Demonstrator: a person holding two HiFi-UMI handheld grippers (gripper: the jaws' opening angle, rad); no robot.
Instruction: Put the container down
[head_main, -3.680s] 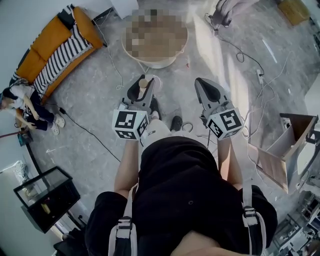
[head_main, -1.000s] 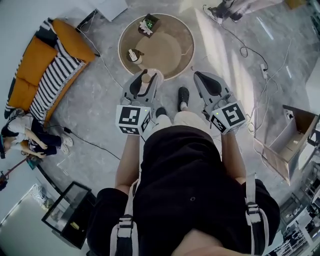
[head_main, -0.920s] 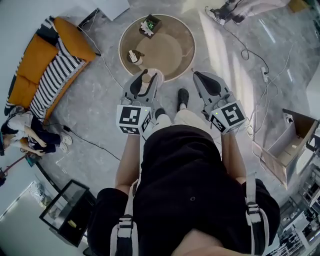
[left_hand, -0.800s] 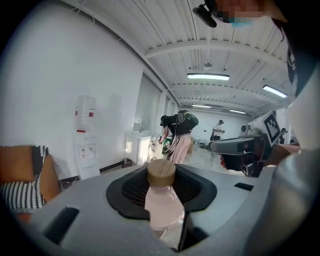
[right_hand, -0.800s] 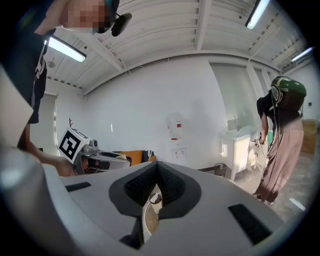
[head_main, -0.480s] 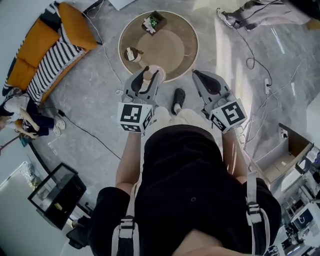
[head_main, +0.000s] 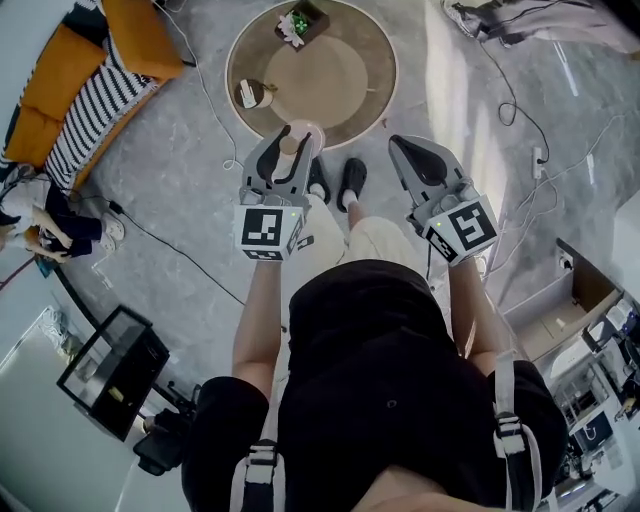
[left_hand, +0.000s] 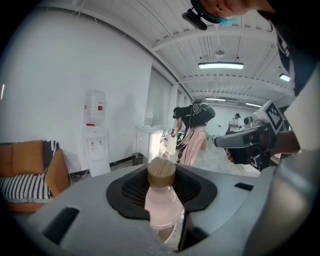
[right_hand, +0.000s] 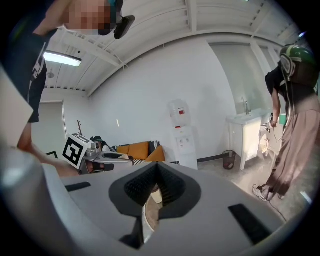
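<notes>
The left gripper (head_main: 287, 158) pinches an upright pale-pink bottle (left_hand: 161, 197) with a wooden cap. It holds the bottle in the air by the near rim of the round table (head_main: 384, 88), and I cannot tell what is in it. The right gripper (head_main: 410, 152) is beside it, jaws pressed together on nothing. Farther back on the table stand a small jar (head_main: 250, 93) and a box (head_main: 301, 20) with a green plant in it.

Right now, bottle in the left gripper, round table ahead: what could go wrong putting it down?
1. The left gripper grips the bottle below its cap. The bottle looks tall and narrow, so it may tip on release.
2. The round table already carries a small jar and a plant box. Aim for the bare middle.
3. A cable lies on the floor beside the table, and a step forward could catch it.
</notes>
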